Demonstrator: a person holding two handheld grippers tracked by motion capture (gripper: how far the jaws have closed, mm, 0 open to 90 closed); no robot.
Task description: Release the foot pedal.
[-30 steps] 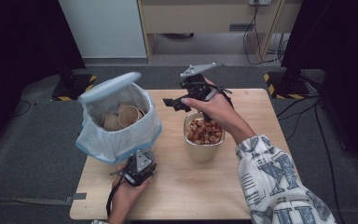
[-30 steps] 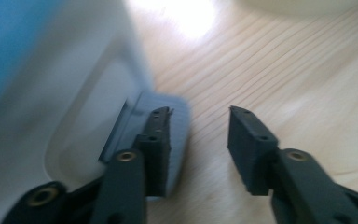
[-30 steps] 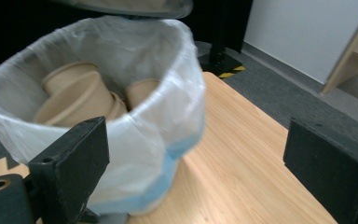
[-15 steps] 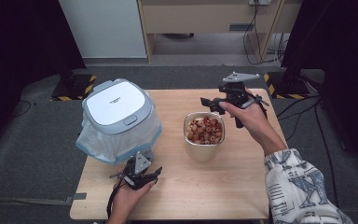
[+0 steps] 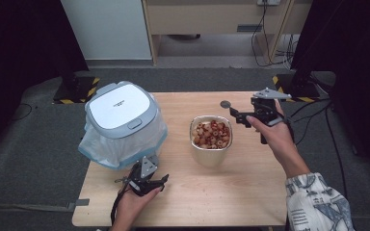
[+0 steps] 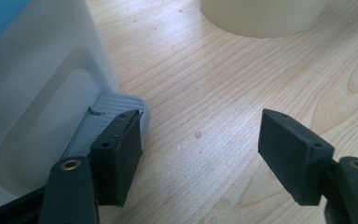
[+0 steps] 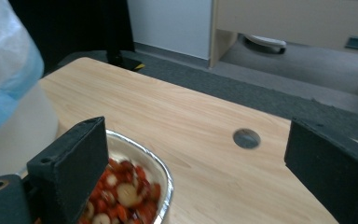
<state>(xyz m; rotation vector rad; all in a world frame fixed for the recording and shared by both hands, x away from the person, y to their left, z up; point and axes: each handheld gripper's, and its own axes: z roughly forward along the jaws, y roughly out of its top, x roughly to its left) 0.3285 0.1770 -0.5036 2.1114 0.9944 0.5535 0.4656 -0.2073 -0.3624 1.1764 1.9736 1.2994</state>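
1. The left gripper [image 5: 147, 177] sits just before the bin [image 5: 124, 122], its jaws spread wide around nothing and just opened. One pad [image 6: 116, 156] rests against the pedal [image 6: 114, 108]; a careless nudge could press it and lift the lid [image 5: 119, 107].
2. The right gripper [image 5: 243, 117] hangs wide open and empty just beyond the bowl [image 5: 211, 140]. A low sweep could tip it.
3. The bin is pale, bag-lined, lid down. The bowl brims with reddish pieces.

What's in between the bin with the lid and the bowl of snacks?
Nothing: in the high view, just bare wooden table separates the lidded bin from the snack bowl.
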